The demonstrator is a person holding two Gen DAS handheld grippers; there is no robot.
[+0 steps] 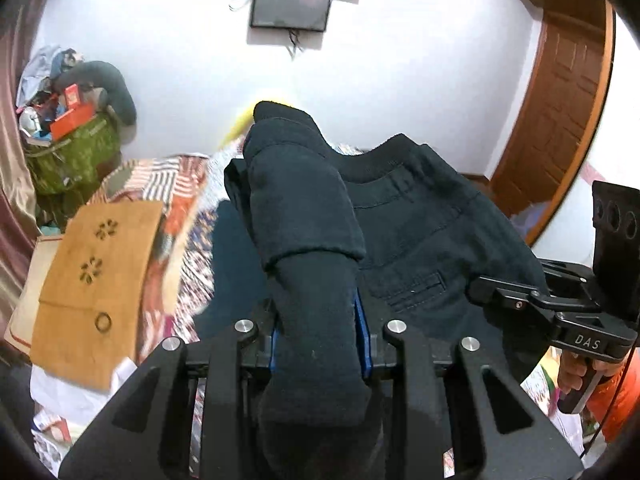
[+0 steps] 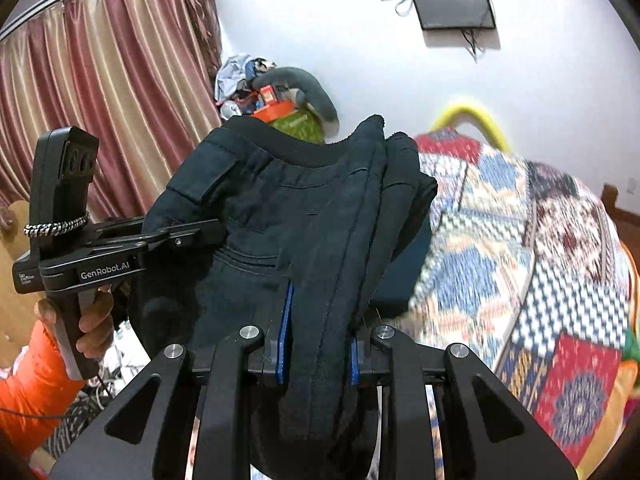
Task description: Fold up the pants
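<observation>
Both hand-held grippers are clenched on the pants, which hang lifted above the bed.

Left hand-held gripper (image 1: 320, 340): blue pads (image 1: 365, 344) pinch a thick bunched fold of the dark pants (image 1: 420, 216). The fold stands up between the fingers and arches over toward the wall. Waistband and a back pocket show to the right of the fold.

Right hand-held gripper (image 2: 318, 344): pads (image 2: 285, 332) closed on another gathered edge of the same pants (image 2: 280, 208); a seam runs straight through the grip. A belt loop and the waistband show up and to the left.

Each camera sees the other tool at the far side of the garment, its fingers buried in cloth. A hand (image 2: 94, 320) with an orange sleeve (image 2: 28, 376) grips the left tool's handle; the other hand (image 1: 576, 368) holds the right tool's.

Below the pants lies a bed (image 2: 520, 248) with a patchwork cover, blurred. A tan cloth (image 1: 100, 276) lies at the bed's left side. Curtains (image 2: 100, 92), a clothes heap (image 1: 72, 120) and a wall screen (image 1: 292, 4) stand behind; a wooden door (image 1: 560, 112) at right.
</observation>
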